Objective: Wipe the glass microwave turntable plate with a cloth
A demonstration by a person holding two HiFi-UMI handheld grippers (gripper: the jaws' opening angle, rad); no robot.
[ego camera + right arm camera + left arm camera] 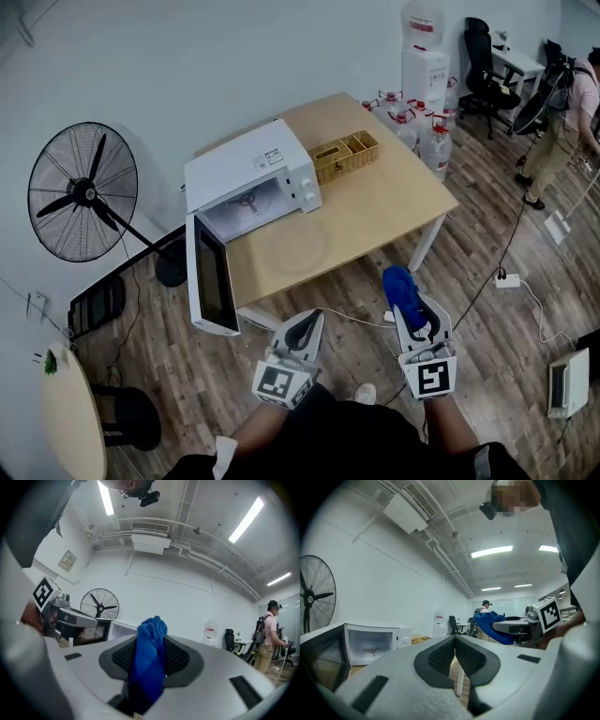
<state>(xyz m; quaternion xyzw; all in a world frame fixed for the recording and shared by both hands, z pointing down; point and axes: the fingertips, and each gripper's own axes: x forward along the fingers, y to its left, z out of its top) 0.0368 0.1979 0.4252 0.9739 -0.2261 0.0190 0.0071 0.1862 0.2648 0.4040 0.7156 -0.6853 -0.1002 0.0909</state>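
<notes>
A clear glass turntable plate (pixel 298 247) lies flat on the wooden table (pixel 394 202), in front of the white microwave (pixel 246 172), whose door (pixel 212 277) hangs open. Only the roller ring (pixel 248 200) sits inside the oven. Both grippers are held low over the floor, short of the table's near edge. My left gripper (pixel 308 321) (pixel 454 654) is shut with nothing between its pads. My right gripper (pixel 411 305) (pixel 150 660) is shut on a blue cloth (pixel 398 279) (pixel 149 653), which bunches up past the fingertips. From the left gripper view the blue cloth (pixel 491 625) shows at the right.
A wicker basket (pixel 344 155) stands behind the microwave on the table. A standing fan (pixel 82 192) is at the left, and water bottles (pixel 412 117) at the back. A person (pixel 562 122) works at the far right. A cable and power strip (pixel 506 278) lie on the floor.
</notes>
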